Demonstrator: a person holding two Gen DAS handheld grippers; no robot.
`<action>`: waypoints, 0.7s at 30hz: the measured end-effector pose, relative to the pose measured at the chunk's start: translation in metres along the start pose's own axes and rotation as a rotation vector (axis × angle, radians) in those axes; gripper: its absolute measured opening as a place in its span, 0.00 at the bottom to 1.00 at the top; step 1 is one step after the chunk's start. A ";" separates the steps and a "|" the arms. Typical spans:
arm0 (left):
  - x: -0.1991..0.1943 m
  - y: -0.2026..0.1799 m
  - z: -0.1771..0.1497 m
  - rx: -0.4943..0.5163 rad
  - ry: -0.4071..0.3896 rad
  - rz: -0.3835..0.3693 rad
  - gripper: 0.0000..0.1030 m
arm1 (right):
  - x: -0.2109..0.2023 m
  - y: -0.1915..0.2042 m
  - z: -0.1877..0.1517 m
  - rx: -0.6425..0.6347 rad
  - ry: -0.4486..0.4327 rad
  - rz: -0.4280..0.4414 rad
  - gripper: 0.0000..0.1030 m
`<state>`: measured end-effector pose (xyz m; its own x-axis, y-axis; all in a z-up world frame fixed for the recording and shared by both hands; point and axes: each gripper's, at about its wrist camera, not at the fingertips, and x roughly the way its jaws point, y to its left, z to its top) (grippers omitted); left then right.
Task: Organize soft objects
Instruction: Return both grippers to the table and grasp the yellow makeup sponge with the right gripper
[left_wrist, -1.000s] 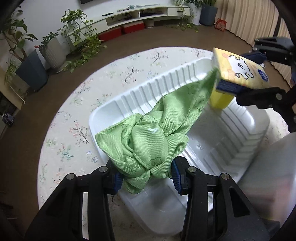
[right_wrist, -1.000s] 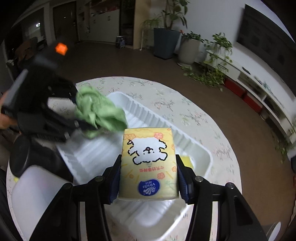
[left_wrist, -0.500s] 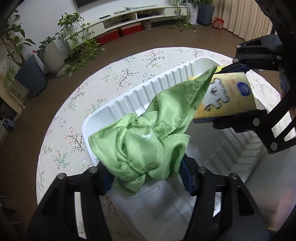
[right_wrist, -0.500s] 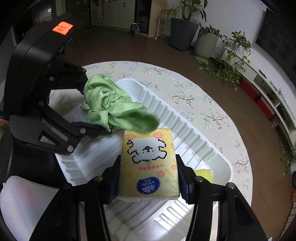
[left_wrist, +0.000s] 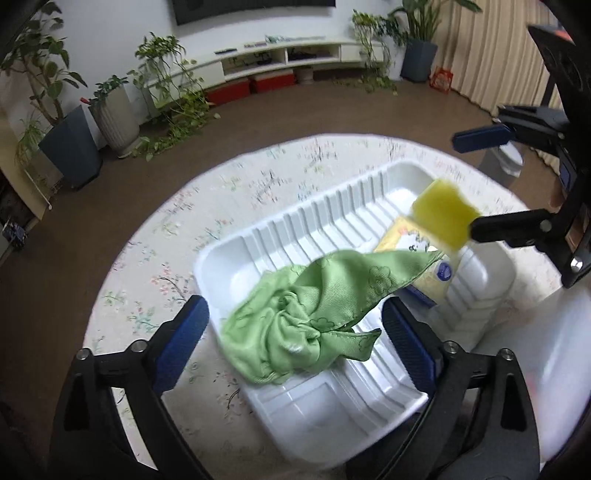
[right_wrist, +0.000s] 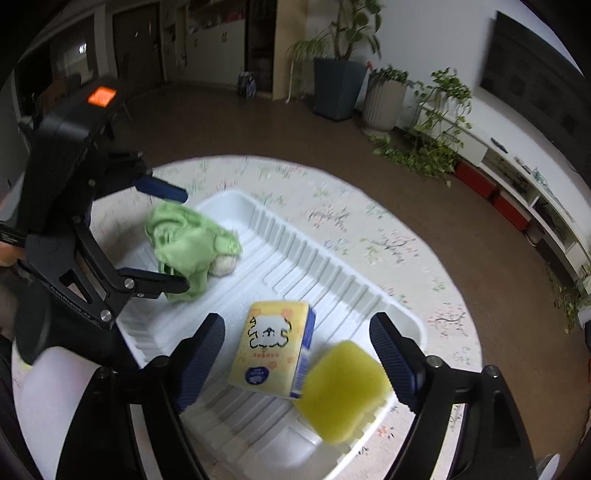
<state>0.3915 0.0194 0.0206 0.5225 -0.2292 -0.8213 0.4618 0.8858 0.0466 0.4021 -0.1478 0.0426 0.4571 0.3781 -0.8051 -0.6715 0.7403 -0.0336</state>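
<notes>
- The white tray (right_wrist: 402, 321) is sitting on your round table (left_wrist: 236, 184), its ribbed middle bare.
- Green cloth (left_wrist: 314, 314) is lying at one end, tissue pack (right_wrist: 269, 347) and yellow sponge (right_wrist: 343, 387) crowding the other.
- Your left gripper (left_wrist: 295, 332) and right gripper (right_wrist: 295, 358) are both hanging spread wide, gripping nothing.

Green cloth (left_wrist: 310, 314), crumpled, at one end of white ribbed tray (left_wrist: 280, 236). Yellow tissue pack (right_wrist: 271, 343), cartoon print up, lying tilted mid-tray. Yellow sponge (right_wrist: 341, 391) just beside pack, at other end.
</notes>
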 end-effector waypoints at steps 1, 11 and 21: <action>-0.006 0.001 0.000 -0.005 -0.014 0.005 0.99 | -0.010 -0.003 -0.001 0.018 -0.022 0.000 0.82; -0.105 0.012 -0.068 -0.187 -0.200 0.014 1.00 | -0.119 0.005 -0.063 0.245 -0.225 -0.034 0.88; -0.161 -0.040 -0.203 -0.330 -0.234 0.013 1.00 | -0.177 0.096 -0.192 0.405 -0.260 0.012 1.00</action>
<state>0.1434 0.1025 0.0354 0.6933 -0.2694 -0.6684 0.2194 0.9624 -0.1604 0.1442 -0.2506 0.0682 0.6158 0.4760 -0.6278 -0.4198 0.8725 0.2498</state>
